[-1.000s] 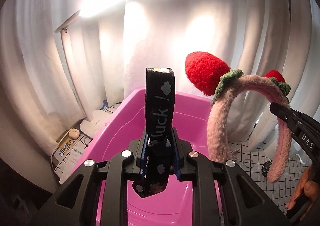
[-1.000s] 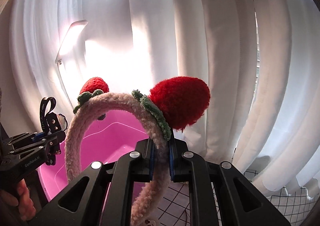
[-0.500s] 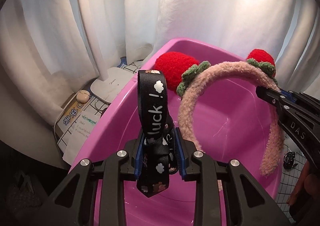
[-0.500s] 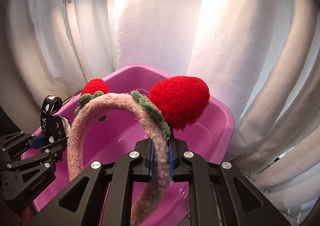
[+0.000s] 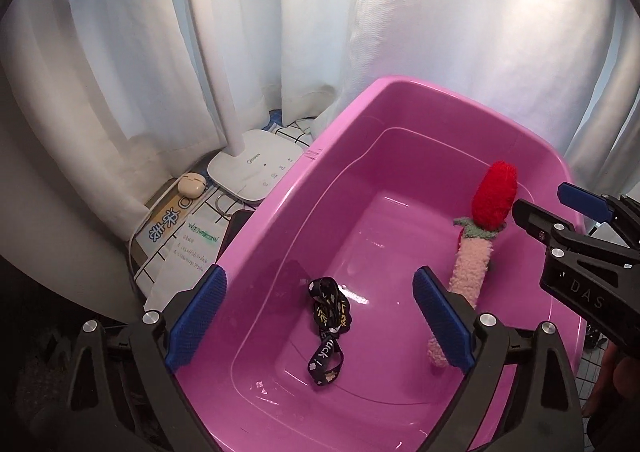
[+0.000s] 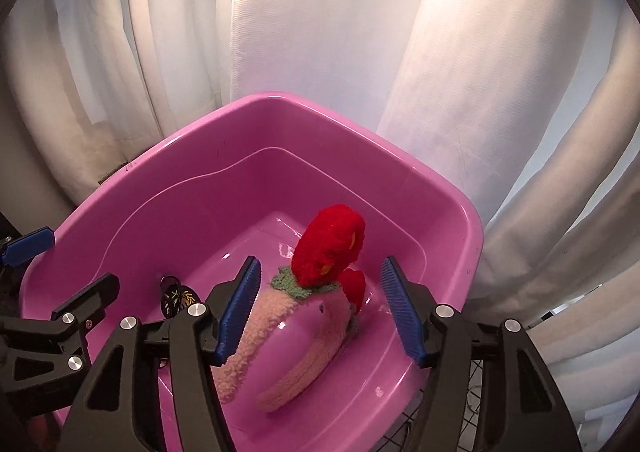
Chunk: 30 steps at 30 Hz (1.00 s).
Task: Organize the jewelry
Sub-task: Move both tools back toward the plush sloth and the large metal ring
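A pink plastic tub (image 5: 352,112) (image 6: 460,212) sits below both grippers. On its floor lies a black strap (image 5: 326,328) printed with "luck!", partly seen as a dark coil (image 6: 176,298) in the right wrist view. A fuzzy pink headband with red strawberry ears (image 5: 474,264) (image 6: 280,324) rests inside the tub too. My left gripper (image 5: 318,320) hangs over the strap, its jaws opening wide and touching nothing. My right gripper (image 6: 318,310) hovers above the headband, its jaws opening, pads clear of the plush.
White curtains hang behind the tub. Left of it stand a white lamp base (image 5: 256,168), a small beige earbud case (image 5: 193,185) and printed papers (image 5: 176,240) on a grid-patterned cloth. A wire grid surface (image 6: 404,436) shows at the tub's near right.
Both grippers came down over the tub and opened. The black strap dropped from the left one and the headband from the right; both now lie on the tub floor.
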{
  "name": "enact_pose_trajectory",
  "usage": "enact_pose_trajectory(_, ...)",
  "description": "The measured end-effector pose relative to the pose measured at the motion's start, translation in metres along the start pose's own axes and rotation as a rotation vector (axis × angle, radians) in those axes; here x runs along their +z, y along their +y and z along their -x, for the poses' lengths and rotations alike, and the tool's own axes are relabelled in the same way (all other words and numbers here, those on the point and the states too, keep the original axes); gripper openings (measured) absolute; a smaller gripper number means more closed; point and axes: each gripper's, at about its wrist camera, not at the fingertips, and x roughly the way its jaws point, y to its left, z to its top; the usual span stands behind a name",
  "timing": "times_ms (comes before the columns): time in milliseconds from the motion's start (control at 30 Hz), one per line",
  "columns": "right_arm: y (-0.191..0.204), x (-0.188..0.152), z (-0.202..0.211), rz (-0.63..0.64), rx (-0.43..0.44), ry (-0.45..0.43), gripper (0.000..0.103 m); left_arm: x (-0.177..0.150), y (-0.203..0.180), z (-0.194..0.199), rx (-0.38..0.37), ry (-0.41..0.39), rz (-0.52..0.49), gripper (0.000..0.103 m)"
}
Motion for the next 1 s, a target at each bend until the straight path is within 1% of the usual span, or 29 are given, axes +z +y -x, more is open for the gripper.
enact_pose_trajectory(133, -0.004, -0.004, 0.012, -0.025, 0.017, -0.022, 0.06, -0.001, 0.002, 0.003, 0.004, -0.003, 0.011, 0.093)
enact_pose_trajectory(200, -0.011, -0.011, 0.022, -0.038, 0.023, -0.037, 0.06, -0.001, 0.002, 0.006, 0.012, -0.013, 0.011, 0.093)
enact_pose_trajectory(367, -0.032, -0.027, 0.052, -0.098, 0.047, -0.084, 0.06, -0.006, -0.01, 0.022, 0.006, -0.047, -0.007, 0.093)
enact_pose_trajectory(467, -0.05, -0.044, 0.075, -0.152, 0.057, -0.116, 0.06, -0.01, -0.02, 0.037, -0.019, -0.066, -0.01, 0.093)
enact_pose_trajectory(600, -0.085, -0.074, 0.115, -0.238, 0.051, -0.171, 0.061, -0.019, -0.038, 0.066, -0.09, -0.097, -0.003, 0.095)
enact_pose_trajectory(700, -0.114, -0.107, 0.145, -0.305, 0.009, -0.204, 0.064, -0.03, -0.054, 0.09, -0.139, -0.128, -0.021, 0.096)
enact_pose_trajectory(800, -0.139, -0.146, 0.17, -0.355, -0.067, -0.213, 0.064, -0.041, -0.075, 0.11, -0.193, -0.149, -0.057, 0.097)
enact_pose_trajectory(900, -0.16, -0.186, 0.189, -0.39, -0.155, -0.206, 0.066, -0.053, -0.099, 0.128, -0.239, -0.175, -0.102, 0.097)
enact_pose_trajectory(1000, -0.18, -0.226, 0.203, -0.442, -0.199, -0.195, 0.067, -0.068, -0.121, 0.144, -0.298, -0.188, -0.13, 0.097)
